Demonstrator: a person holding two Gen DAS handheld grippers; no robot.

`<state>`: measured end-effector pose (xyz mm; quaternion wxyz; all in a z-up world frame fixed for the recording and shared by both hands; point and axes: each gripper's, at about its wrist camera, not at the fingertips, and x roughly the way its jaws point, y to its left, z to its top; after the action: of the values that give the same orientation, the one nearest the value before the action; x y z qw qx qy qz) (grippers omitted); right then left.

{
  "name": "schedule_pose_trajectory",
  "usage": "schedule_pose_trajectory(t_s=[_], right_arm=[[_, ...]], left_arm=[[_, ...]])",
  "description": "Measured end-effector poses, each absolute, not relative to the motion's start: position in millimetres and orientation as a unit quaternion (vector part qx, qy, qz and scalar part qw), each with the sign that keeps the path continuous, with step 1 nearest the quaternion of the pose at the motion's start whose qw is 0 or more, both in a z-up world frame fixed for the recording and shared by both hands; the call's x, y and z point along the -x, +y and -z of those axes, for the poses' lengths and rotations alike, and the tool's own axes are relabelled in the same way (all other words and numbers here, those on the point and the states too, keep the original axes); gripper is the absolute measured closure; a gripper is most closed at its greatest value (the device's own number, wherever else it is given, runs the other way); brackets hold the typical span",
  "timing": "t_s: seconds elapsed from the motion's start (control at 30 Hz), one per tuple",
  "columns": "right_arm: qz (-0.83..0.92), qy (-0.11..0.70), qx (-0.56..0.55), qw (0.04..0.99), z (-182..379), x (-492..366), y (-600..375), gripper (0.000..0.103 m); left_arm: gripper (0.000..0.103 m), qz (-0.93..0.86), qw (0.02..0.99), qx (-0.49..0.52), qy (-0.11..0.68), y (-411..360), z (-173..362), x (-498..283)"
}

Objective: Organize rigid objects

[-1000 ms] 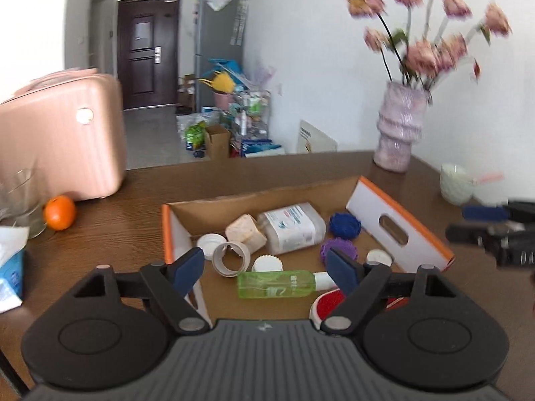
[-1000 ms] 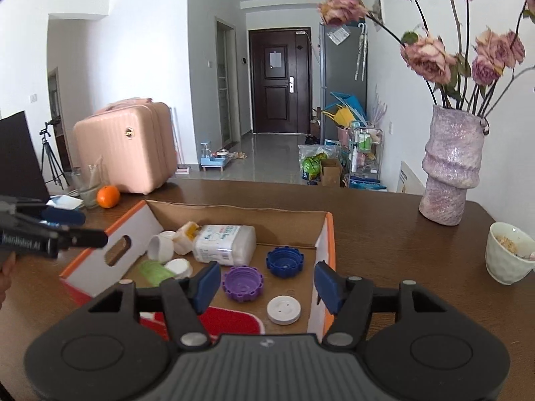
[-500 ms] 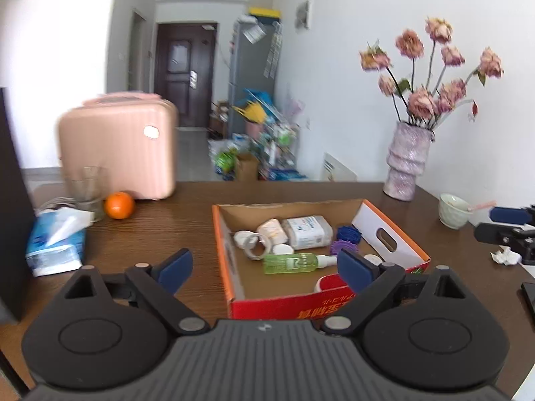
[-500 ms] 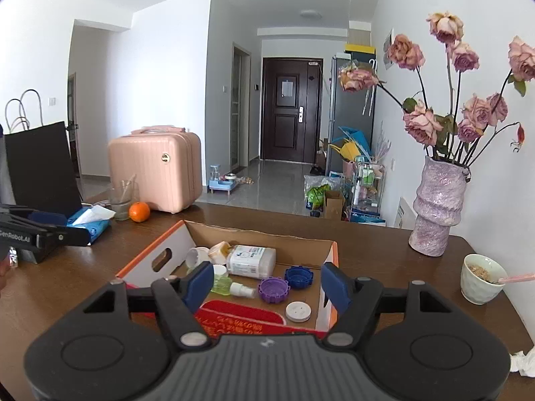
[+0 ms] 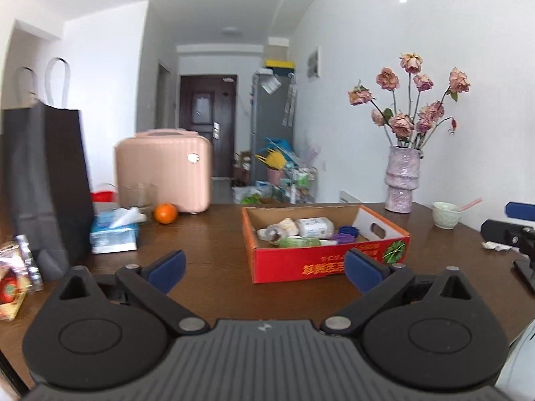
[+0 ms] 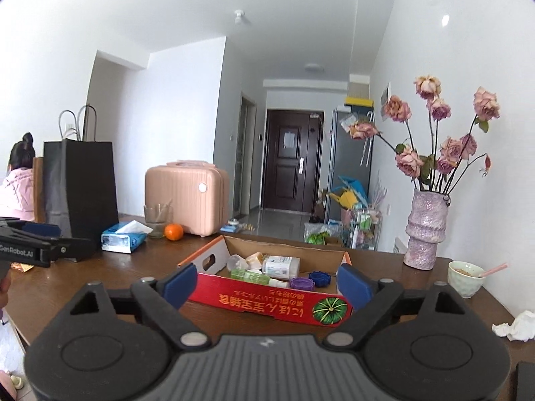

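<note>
Both claws hang released over the brown table (image 5: 214, 267), with nothing between their blue pads. Seen from its own camera, the left gripper (image 5: 264, 269) has its jaws spread wide, and the cardboard box (image 5: 329, 265) sits beyond it at about one o'clock, its red printed front wall facing the camera. The right gripper (image 6: 267, 285) is likewise spread, and the same box (image 6: 267, 302) lies straight ahead at twelve o'clock, its front wall framed between the two fingers but not touched by them.

Inside the box lie the rigid things: a white bottle (image 6: 281, 266) on its side toward the back wall, a green bottle (image 6: 250, 275) on its side nearer the front, a purple cap (image 6: 301, 282) and a blue cap (image 6: 320, 278) just beside each other at the right. Some pale lids and a tape ring sit at the left end; their exact order is hard to tell.

From the right wrist view, an orange (image 6: 174, 231) rests at ten o'clock, next to a glass and a tissue pack (image 6: 122, 239), with a pink case (image 6: 187, 197) behind. A flower vase (image 6: 425, 230) stands at two o'clock, a small bowl (image 6: 466, 279) with a pink spoon at three, near a crumpled tissue.
</note>
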<state>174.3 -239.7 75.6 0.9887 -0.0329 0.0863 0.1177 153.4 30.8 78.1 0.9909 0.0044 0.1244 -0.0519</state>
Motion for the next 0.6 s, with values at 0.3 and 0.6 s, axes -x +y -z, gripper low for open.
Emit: schedule_pose_trajectory(t_s=[0.3,0.6], right_arm=[[-0.083,0.069,0.021,0.994,-24,-87,-214,0.007],[-0.076,0.139,-0.021,0.987,30,-34,-202,0.007]], left_arm=[[0.000,0.017,0.993,-0.048,0.103,29,-27,-62],[0.000,0.059,0.991,-0.056,0.111,18,-8,-32]])
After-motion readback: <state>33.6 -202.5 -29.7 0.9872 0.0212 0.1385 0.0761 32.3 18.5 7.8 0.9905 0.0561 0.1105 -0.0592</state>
